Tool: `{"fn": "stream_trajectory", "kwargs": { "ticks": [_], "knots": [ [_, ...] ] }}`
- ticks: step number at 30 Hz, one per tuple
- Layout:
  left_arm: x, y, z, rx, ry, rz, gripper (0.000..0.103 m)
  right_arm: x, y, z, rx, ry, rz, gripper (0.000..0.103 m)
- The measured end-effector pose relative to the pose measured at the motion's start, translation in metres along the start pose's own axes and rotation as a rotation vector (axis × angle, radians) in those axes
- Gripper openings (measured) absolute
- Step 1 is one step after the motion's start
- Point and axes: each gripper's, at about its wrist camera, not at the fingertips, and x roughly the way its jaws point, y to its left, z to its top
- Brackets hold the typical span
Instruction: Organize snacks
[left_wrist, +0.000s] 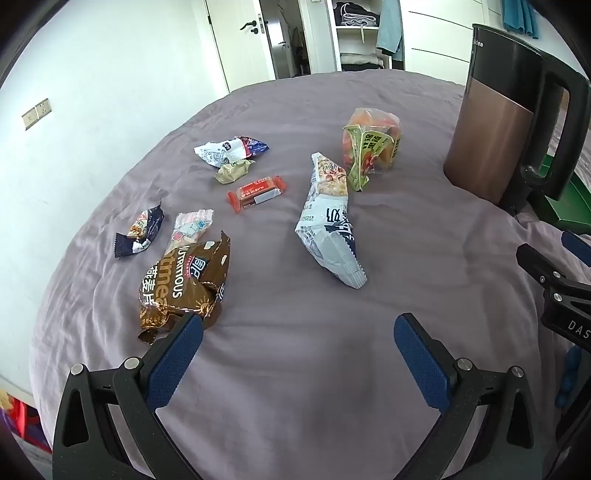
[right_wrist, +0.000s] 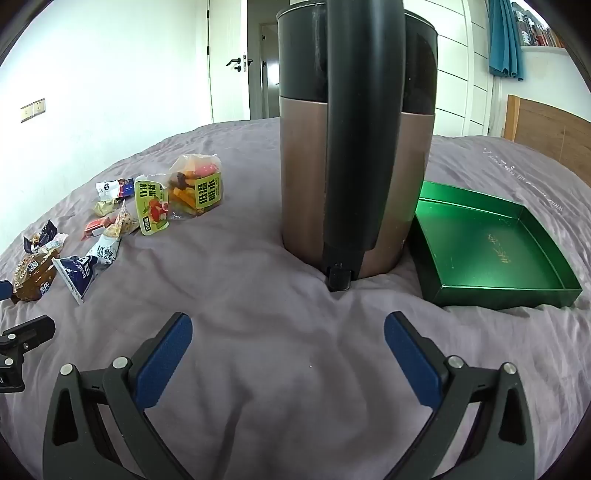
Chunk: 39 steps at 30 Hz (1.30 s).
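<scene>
— Snacks: where are they?
— Scattered on the bed (left_wrist: 295, 369): brown oatmeal bag (left_wrist: 184, 288) nearest, white packet (left_wrist: 328, 229) farther.
— Tools?
— Left tool (left_wrist: 298, 345) and right tool (right_wrist: 288, 343) both spread, empty. Kettle (right_wrist: 354, 147) stands beyond, green tray (right_wrist: 491, 295) beside it.

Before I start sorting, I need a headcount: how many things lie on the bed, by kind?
Snack packets: 7, from the brown oatmeal bag to the dried-fruit bag
Kettles: 1
Green trays: 1
Total: 9
</scene>
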Motion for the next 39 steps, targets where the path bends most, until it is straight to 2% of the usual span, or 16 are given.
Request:
{"fn": "stream_trajectory", "kwargs": {
  "ticks": [39],
  "knots": [
    [0.003, -0.0024, -0.0001, 0.004, 0.024, -0.022, 0.102, 0.0014, -0.001, -0.0005, 0.003, 0.005, 0.002, 0.103]
  ]
}}
